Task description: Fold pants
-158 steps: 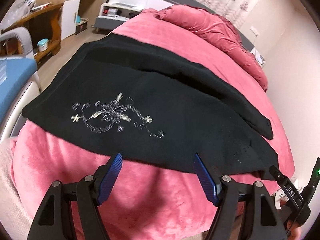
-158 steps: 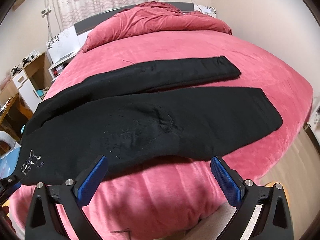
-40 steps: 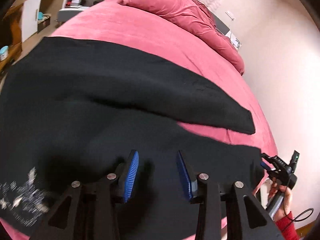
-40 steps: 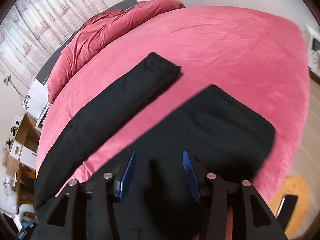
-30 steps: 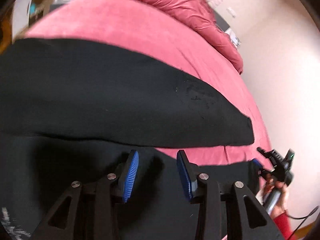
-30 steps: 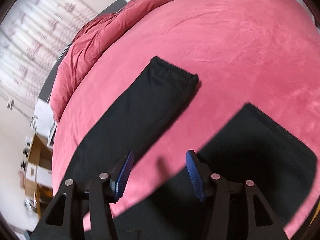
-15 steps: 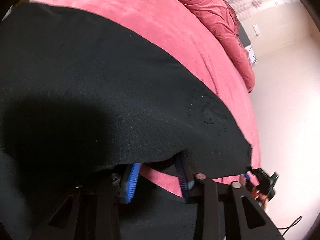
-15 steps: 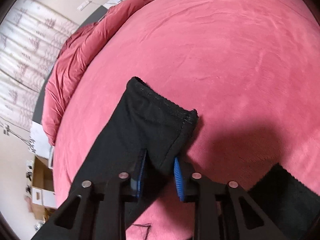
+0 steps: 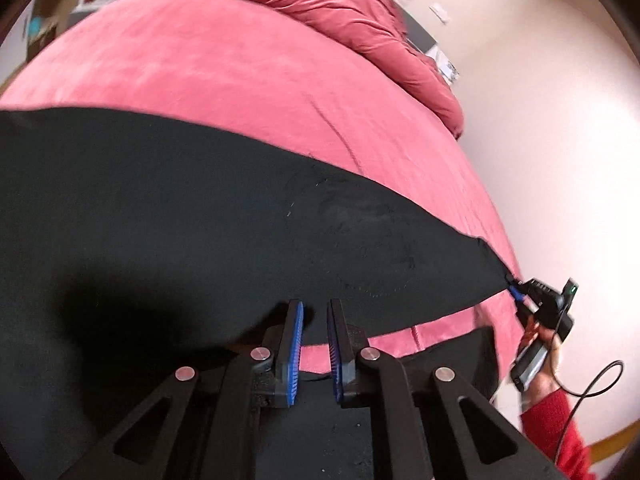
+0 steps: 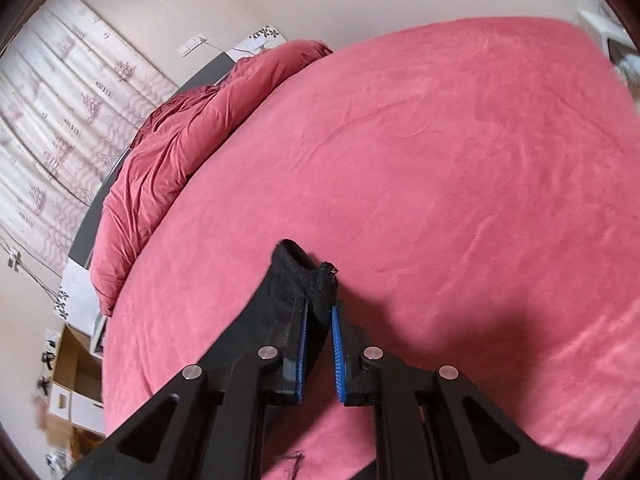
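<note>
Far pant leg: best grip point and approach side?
Take the far pant leg at its cuff, coming in from the near bed edge along the leg's length. The hemmed cuff is the thickest free end, and the right gripper already pinches it there. The left gripper holds the near edge mid-leg.

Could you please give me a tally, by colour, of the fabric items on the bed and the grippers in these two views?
Black pants: 1
Pink bedsheet: 1
Pink duvet bunched at the headboard: 1
Black grippers with blue pads: 2, left gripper, right gripper
Total: 5
</note>
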{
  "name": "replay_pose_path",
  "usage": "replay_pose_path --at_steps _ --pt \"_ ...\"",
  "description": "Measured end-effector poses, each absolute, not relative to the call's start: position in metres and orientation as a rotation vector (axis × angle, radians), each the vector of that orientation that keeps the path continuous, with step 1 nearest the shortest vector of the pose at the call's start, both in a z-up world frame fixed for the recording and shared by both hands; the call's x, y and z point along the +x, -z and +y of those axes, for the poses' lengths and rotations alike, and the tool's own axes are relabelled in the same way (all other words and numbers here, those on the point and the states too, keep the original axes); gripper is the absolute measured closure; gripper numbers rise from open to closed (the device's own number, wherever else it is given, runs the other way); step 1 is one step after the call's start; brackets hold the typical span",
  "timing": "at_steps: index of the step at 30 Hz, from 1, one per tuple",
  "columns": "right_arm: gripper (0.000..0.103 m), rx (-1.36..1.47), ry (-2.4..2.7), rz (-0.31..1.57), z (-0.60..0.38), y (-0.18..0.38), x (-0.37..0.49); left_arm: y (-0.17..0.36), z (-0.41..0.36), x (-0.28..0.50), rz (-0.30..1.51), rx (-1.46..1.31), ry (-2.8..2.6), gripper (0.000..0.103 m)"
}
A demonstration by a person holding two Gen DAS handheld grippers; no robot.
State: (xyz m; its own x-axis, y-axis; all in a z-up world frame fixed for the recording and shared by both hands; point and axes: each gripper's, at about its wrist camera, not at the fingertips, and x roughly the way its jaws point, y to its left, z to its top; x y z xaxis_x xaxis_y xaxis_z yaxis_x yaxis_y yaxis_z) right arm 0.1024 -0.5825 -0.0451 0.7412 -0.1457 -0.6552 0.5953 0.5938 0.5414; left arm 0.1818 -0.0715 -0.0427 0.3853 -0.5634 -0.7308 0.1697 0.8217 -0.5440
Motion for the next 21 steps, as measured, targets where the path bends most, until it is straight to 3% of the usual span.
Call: replay_pose_path --at_steps 5,8,11,16,21 --pt "0.09 0.861 0.516 0.764 -0.585 0.088 0.1 0.065 -0.066 0.182 1.155 -0.43 0.462 0.089" --pt "0.086 0.856 0.516 0.796 -0.585 0.101 0.098 0.072 -0.057 0.18 1.203 -0.442 0.466 0.074" --pt "0.073 0.755 0.519 0.84 -0.58 0.092 0.102 0.071 -0.047 0.18 1.209 -0.478 0.476 0.07" --pt "0.07 0.541 0.576 0.894 -0.566 0.064 0.109 0.051 -0.022 0.179 1.16 -0.504 0.5 0.065" --pt "0.053 0.328 0.584 0.872 -0.528 0.026 0.118 0.033 0.018 0.195 1.13 -0.476 0.412 0.054"
